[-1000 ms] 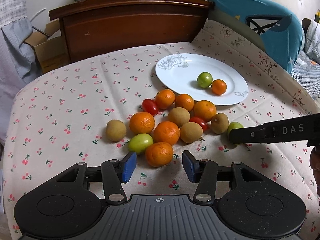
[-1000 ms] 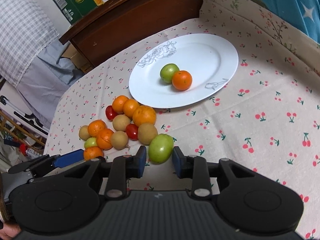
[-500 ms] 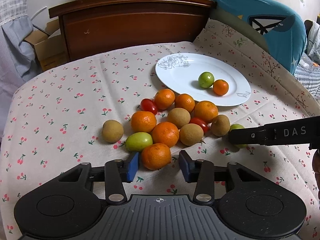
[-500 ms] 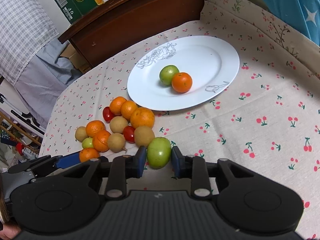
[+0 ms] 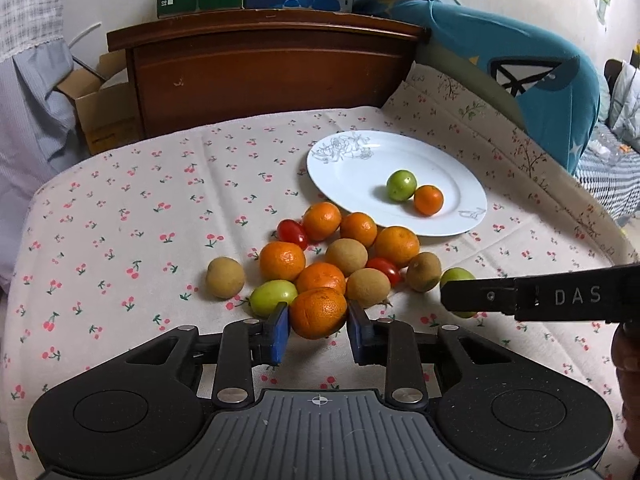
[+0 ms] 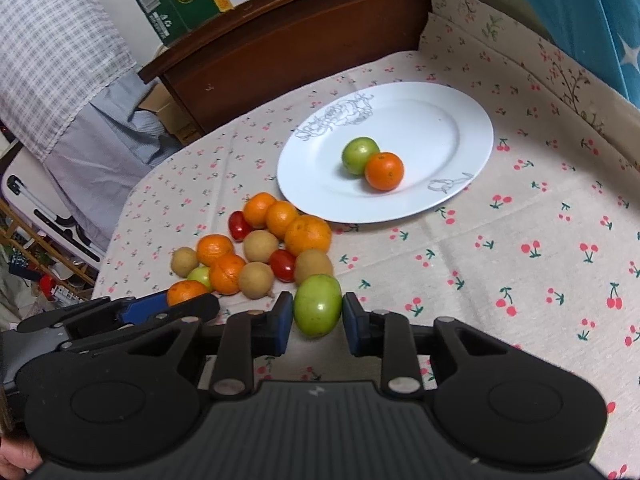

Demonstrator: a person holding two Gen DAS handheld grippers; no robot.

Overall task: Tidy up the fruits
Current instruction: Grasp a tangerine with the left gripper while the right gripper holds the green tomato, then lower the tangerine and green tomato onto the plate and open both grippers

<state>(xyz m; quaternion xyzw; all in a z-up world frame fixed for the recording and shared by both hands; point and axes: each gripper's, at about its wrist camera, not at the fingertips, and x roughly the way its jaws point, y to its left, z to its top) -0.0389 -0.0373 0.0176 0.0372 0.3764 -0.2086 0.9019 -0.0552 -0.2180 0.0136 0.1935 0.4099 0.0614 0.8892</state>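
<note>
Plate: 1, white, toward the far right corner of the cloth.

Oranges: 7 total. 1 on the plate, 6 on the cloth in the heap by the plate's near left rim.

Green fruits: 3 total. 1 on the plate, 2 on the cloth.

Brown round fruits: 4, all on the cloth.

Red tomatoes: 2, both in the heap.

So 2 pcs on the plate, 14 off it, 16 altogether.

Grippers: 2. Left gripper has 1 pc between its pads, the near orange. Right gripper also has 1 pc, the big green fruit.
</note>
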